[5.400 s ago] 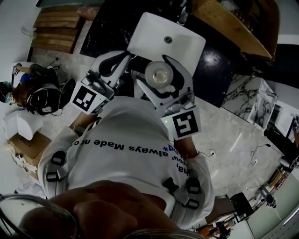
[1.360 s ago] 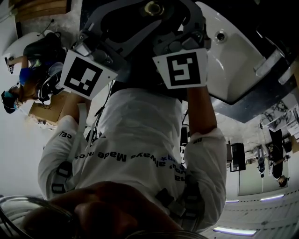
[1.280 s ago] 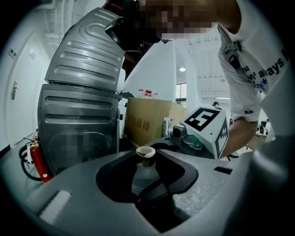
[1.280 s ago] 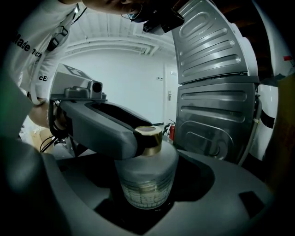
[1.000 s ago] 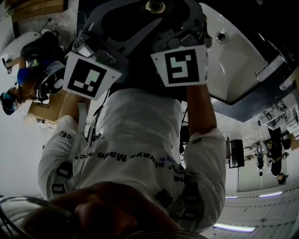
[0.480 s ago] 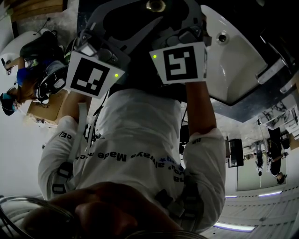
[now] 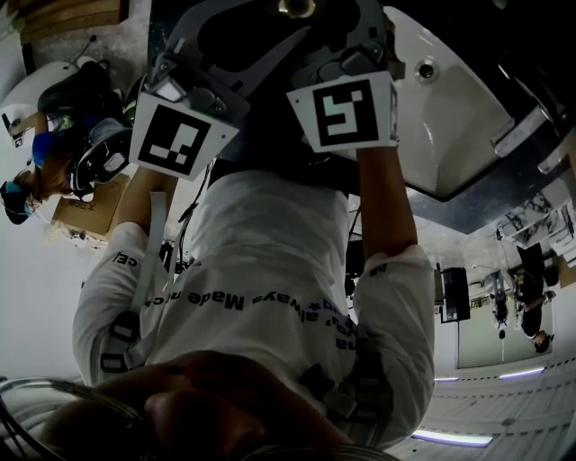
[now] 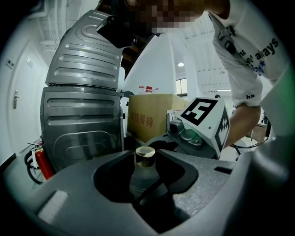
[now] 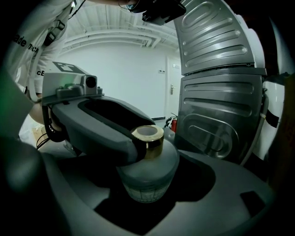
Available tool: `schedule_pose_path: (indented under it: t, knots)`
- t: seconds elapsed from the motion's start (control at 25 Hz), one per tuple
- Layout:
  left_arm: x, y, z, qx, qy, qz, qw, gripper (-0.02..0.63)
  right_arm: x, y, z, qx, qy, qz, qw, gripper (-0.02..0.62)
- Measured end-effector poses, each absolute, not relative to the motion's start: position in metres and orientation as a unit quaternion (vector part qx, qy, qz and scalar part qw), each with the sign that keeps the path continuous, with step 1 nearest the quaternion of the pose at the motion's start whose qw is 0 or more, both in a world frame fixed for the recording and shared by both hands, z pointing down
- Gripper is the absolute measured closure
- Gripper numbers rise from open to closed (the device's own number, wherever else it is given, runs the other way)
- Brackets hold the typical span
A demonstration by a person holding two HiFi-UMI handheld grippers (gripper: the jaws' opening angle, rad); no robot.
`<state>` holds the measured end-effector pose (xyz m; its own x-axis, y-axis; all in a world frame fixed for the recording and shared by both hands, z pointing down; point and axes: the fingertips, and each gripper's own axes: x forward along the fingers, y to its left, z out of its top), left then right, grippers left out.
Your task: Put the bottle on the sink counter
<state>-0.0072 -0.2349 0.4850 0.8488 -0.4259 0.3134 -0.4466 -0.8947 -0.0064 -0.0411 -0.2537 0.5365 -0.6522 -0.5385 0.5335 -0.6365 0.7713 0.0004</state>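
A frosted glass bottle point(image 9: 147, 173) with a gold cap point(image 8: 145, 156) is held between both grippers, in the air in front of the person's chest. My right gripper point(image 9: 148, 186) is shut round its wide body. The tips of my left gripper point(image 8: 144, 162) are closed on the cap and neck from the other side. In the head view only the gold cap point(image 7: 295, 7) shows at the top edge, between the grey jaws above the two marker cubes. The white sink basin point(image 7: 450, 117) lies to the right on a dark counter point(image 7: 490, 209).
A tap point(image 7: 520, 128) stands at the basin's far side. A ribbed silver metal housing point(image 8: 83, 106) rises close behind the bottle, with a cardboard box point(image 8: 152, 119) and a red fire extinguisher point(image 8: 40, 163) beside it. Another person point(image 7: 54, 153) sits low at the left.
Over the last second only the marker cubes shift slightly. Since five seconds ago the grippers with the bottle have come up to the picture's top, and the basin now lies to the right.
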Motion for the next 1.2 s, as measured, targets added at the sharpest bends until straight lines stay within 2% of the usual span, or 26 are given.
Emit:
schedule_pose_path:
  t: [0.08,0.16,0.24,0.56,0.76,0.92,1.08,1.2]
  knots:
    - [-0.009,-0.235,0.484,0.959,-0.233,0.158,0.023,0.458,-0.041,-0.253,0.538,0.326,-0.904,0.089,0.261,0.259]
    - [-0.014,-0.235,0.483,0.957,-0.239,0.162,0.019,0.398,-0.039,-0.251,0.535,0.327,-0.908,0.084,0.249,0.253]
    - [-0.022,-0.234,0.483,0.954,-0.249,0.163,0.032,0.385,-0.035,-0.251,0.527,0.328,-0.910,0.082,0.240,0.251]
    - [-0.039,-0.222,0.427,0.947,-0.301,0.084,0.079,0.382,-0.009,-0.245,0.466,0.353,-0.913,0.060,0.193,0.249]
    - [-0.033,-0.206,0.377,0.948,-0.303,0.048,0.082,0.384,0.005,-0.228,0.410,0.369,-0.913,0.057,0.165,0.250]
    - [-0.026,-0.189,0.346,0.952,-0.296,0.035,0.073,0.438,0.011,-0.209,0.366,0.376,-0.913,0.046,0.152,0.274]
    - [-0.029,-0.174,0.326,0.950,-0.302,0.026,0.070,0.511,0.016,-0.193,0.329,0.400,-0.907,0.045,0.123,0.343]
    - [-0.036,-0.168,0.310,0.948,-0.309,0.015,0.078,0.534,0.016,-0.181,0.300,0.416,-0.902,0.040,0.105,0.377]
